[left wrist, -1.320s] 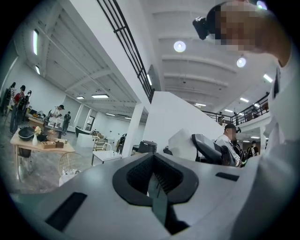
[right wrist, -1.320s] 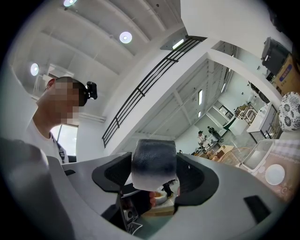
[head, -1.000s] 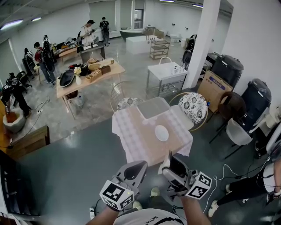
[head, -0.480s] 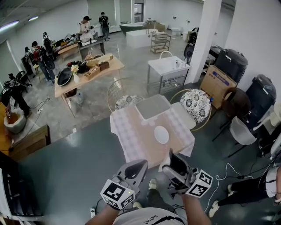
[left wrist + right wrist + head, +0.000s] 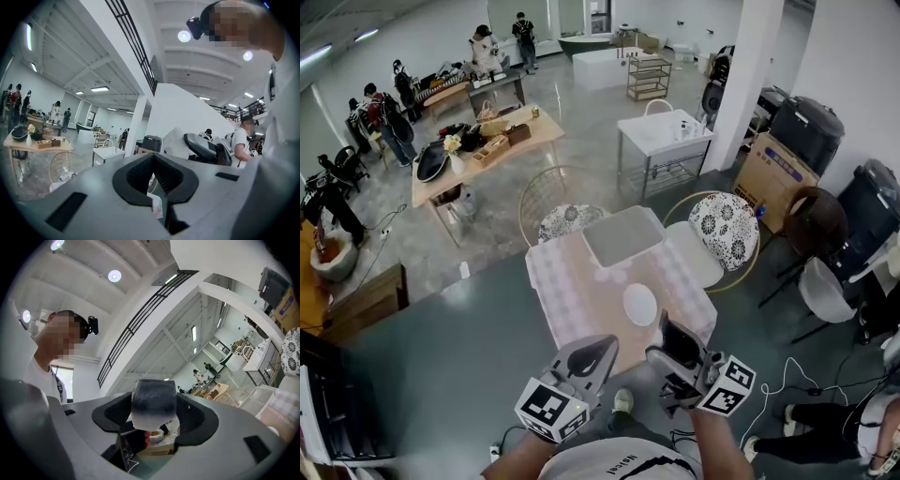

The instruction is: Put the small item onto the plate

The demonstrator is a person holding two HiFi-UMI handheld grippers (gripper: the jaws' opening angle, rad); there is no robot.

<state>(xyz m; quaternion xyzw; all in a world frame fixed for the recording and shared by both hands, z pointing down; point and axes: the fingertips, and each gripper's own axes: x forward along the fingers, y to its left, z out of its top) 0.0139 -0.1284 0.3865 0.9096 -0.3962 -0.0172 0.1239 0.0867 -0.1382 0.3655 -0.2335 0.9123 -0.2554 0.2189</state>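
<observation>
From the head view I have both grippers low in frame, short of the table with its checked cloth. The right gripper is pinching the small item. Its own view shows a block with a dark grey top and a white underside, clamped between the two pads and filling the gap. I can't tell what it is made of, and from the head view it is only a pale speck at the jaw tips, mostly covered by the gripper body. The left gripper has its jaws pressed together with nothing held. A pale scrap shows through the slot beneath them in its view, too small for me to identify. The white plate lies bare on the near right part of the table, well apart from the item. A grey tray sits at the far edge; I can't make out its contents
</observation>
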